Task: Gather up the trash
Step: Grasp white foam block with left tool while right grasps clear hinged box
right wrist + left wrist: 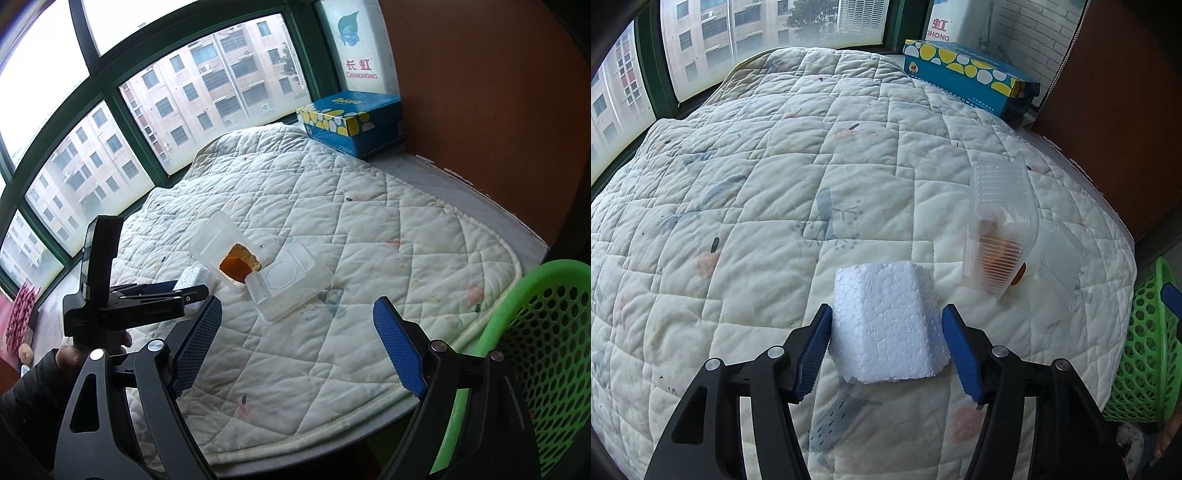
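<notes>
A white foam block (886, 328) lies on the quilt (738, 184). My left gripper (886, 314) straddles it, and both blue pads touch its sides. In the right wrist view the left gripper (188, 290) sits at the left with the foam block (194, 277) at its tips. A clear plastic clamshell box (997, 221) stands open just right of the block, with an orange food scrap (236, 264) inside. My right gripper (298, 306) hangs open above the quilt's (369, 221) near edge, short of the clamshell box (291, 280), with nothing between its fingers.
A green perforated basket (535, 350) stands off the quilt's right edge and shows as the green basket (1145, 350) in the left wrist view. A blue tissue box (351, 122) sits at the far corner by the window. A brown panel bounds the right side.
</notes>
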The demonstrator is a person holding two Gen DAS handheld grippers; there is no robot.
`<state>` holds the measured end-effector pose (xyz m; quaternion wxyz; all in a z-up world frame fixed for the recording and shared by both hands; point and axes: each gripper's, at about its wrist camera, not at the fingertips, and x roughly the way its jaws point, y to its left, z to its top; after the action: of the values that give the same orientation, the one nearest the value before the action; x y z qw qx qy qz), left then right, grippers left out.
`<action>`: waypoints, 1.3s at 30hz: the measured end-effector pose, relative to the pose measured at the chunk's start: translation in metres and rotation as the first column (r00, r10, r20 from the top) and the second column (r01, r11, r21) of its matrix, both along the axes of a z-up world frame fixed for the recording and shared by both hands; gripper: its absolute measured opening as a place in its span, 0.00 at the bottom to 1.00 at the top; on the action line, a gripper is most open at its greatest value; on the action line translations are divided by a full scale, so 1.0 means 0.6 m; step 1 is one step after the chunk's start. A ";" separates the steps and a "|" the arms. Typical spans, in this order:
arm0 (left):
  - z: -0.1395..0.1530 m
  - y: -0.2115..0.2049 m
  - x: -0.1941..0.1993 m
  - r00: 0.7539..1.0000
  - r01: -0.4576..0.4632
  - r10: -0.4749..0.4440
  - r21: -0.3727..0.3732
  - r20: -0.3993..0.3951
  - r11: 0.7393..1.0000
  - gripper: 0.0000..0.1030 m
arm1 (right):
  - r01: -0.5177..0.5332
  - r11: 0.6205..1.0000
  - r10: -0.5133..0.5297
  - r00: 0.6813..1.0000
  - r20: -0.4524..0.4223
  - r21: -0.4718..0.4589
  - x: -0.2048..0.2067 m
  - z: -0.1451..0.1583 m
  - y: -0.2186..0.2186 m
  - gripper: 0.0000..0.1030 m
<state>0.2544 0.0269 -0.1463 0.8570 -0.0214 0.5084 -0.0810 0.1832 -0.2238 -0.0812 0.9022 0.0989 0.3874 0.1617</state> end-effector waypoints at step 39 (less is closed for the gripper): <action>0.076 0.109 -0.064 0.993 -0.077 0.082 -0.066 0.081 0.995 0.57 | -0.141 0.975 0.122 0.985 -0.119 -0.169 0.122 -0.099 0.101 0.80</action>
<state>0.2160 0.0922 -0.1009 0.8790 -0.0651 0.4681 -0.0634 0.2564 -0.1633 -0.1406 0.8723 0.0010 0.4543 0.1805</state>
